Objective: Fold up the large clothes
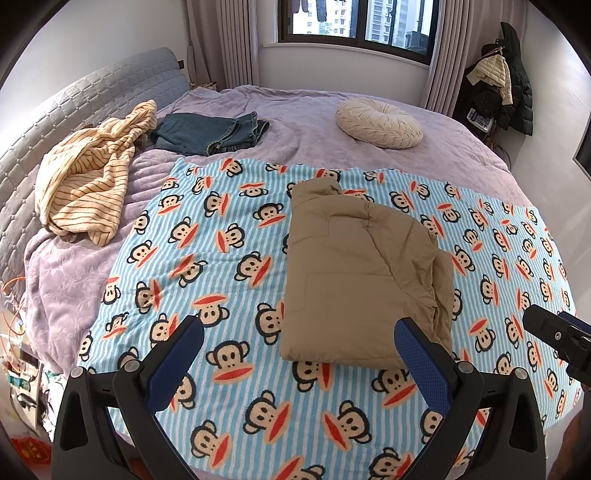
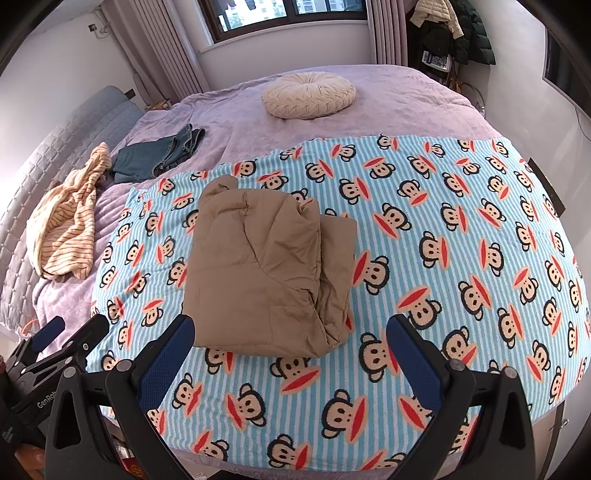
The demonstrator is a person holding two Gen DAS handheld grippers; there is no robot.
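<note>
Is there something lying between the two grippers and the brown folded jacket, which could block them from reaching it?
Nothing visible does. The brown folded jacket lies alone on the monkey-print blanket, just beyond the open left gripper and right gripper. The striped garment, jeans and round cushion lie farther off.

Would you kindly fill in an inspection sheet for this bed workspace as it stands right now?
Surface: monkey-print blanket spread over a purple bedspread.
Job's things: tan jacket lies folded on the blanket; striped garment crumpled and jeans folded, both on the bedspread near the headboard.
Clutter: round cream cushion on the bedspread.
Grippers: left gripper open, holding nothing; right gripper open, holding nothing.
Cables: orange cords beside the bed.
Surroundings: window, curtains, coats hanging in the corner.
</note>
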